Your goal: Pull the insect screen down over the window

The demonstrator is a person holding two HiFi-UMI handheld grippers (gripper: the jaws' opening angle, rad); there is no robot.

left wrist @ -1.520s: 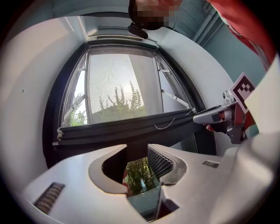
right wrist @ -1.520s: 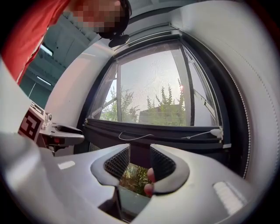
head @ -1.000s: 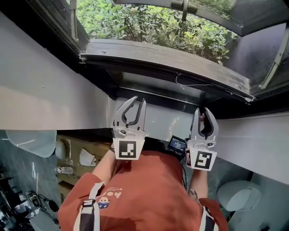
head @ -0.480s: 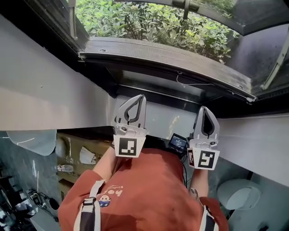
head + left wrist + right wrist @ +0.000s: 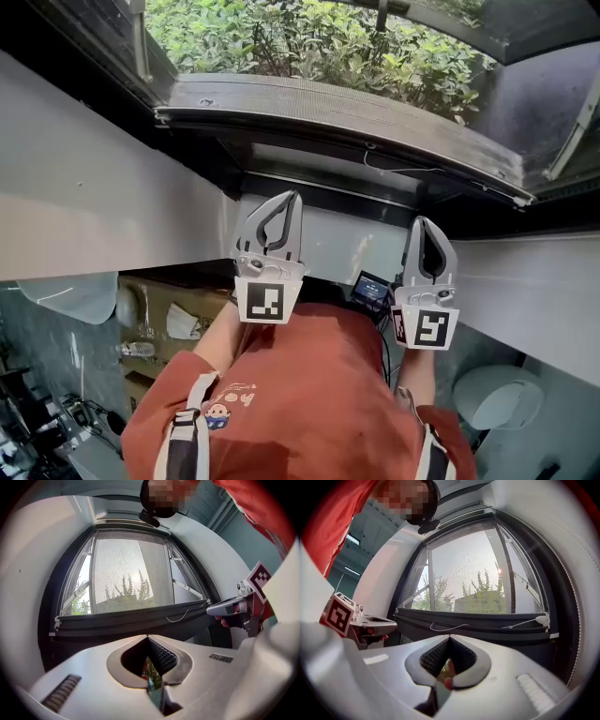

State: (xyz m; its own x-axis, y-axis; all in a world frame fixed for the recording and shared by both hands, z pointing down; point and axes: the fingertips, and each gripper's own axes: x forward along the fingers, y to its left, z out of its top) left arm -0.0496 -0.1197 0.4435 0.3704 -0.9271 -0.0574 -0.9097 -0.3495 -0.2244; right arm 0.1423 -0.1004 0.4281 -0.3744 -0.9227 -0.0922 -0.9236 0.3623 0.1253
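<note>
**Left gripper** (image 5: 292,199): below the pull bar, under its left half and clear of it. The jaws are pressed together with nothing between them.

**Insect screen** (image 5: 126,569): fine grey mesh stretched across the middle pane of the window, directly above the pull bar.

**Pull bar** (image 5: 122,619): a long dark rail along the mesh's bottom edge, sitting low in the window frame. Whether it is fully seated at the bottom cannot be told.

**Cord** (image 5: 178,618): a thin white loop hanging from the pull bar, right of its middle.

**Right gripper** (image 5: 427,225): below the pull bar, under its right half and not touching it. The jaws are closed tight and empty.

**Handling (judged):**
- The mesh is probably light, soft and easily torn, so it is no place for a grip.
- The bar looks stiff and slim, and it likely runs in side tracks against a spring roller, so it may creep back up if let go.
- The best hold is the bar itself, one gripper toward each end, pulled evenly so that it does not skew.
- The cord gives a single central pull, but it is thin and would slip in the jaws.

**Change from a second ago:** the left jaws stood clearly apart then, and the right jaws slightly so. Both pairs have since closed on nothing. The grippers sit in nearly the same places under the bar.
</note>
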